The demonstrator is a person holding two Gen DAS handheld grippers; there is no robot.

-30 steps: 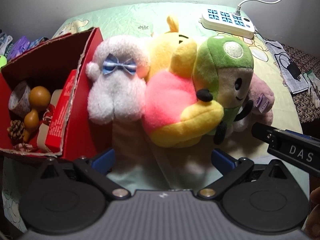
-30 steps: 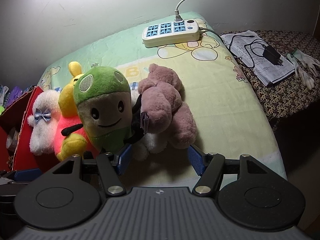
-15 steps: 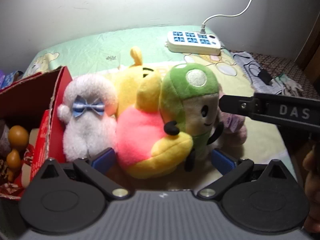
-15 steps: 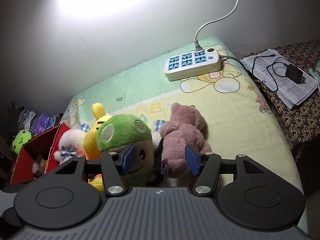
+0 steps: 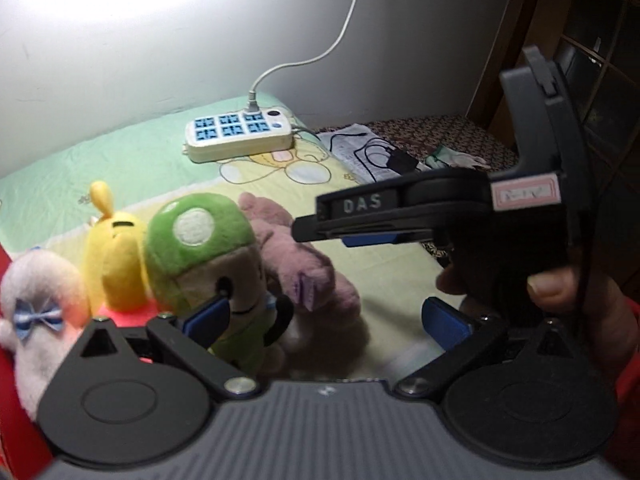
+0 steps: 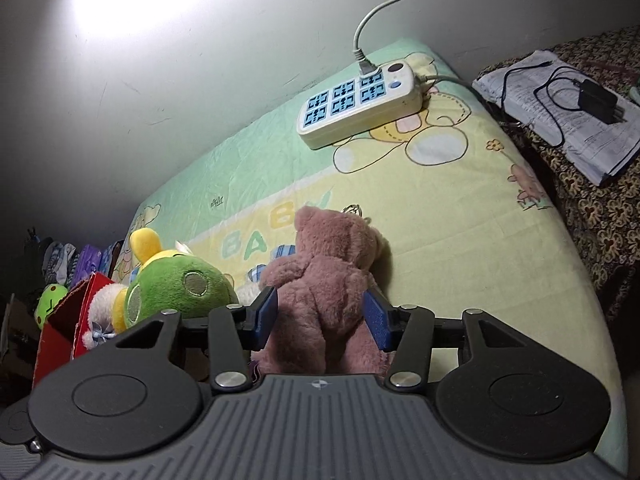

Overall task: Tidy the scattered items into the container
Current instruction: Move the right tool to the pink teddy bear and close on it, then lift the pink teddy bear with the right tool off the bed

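Right gripper (image 6: 320, 314), jaws half open, brackets the pink bear (image 6: 324, 280) on the bed (image 6: 460, 208) without clamping it. Left gripper (image 5: 324, 322) is wide open, empty. Risk: soft fur slipping, or snagging the green toy (image 6: 172, 292) alongside.

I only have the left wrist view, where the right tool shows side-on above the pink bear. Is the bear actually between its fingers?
Observer: Yes. In the right wrist view the pink bear sits in the right tool, with one blue finger on each side of its body.
Operator: Is it gripped?
Observer: Both fingers look to be touching the fur, but I cannot tell whether the grip is firm.
Operator: Where is the box from there?
Observer: The red box is at the far left of that view, beyond the green mushroom plush.
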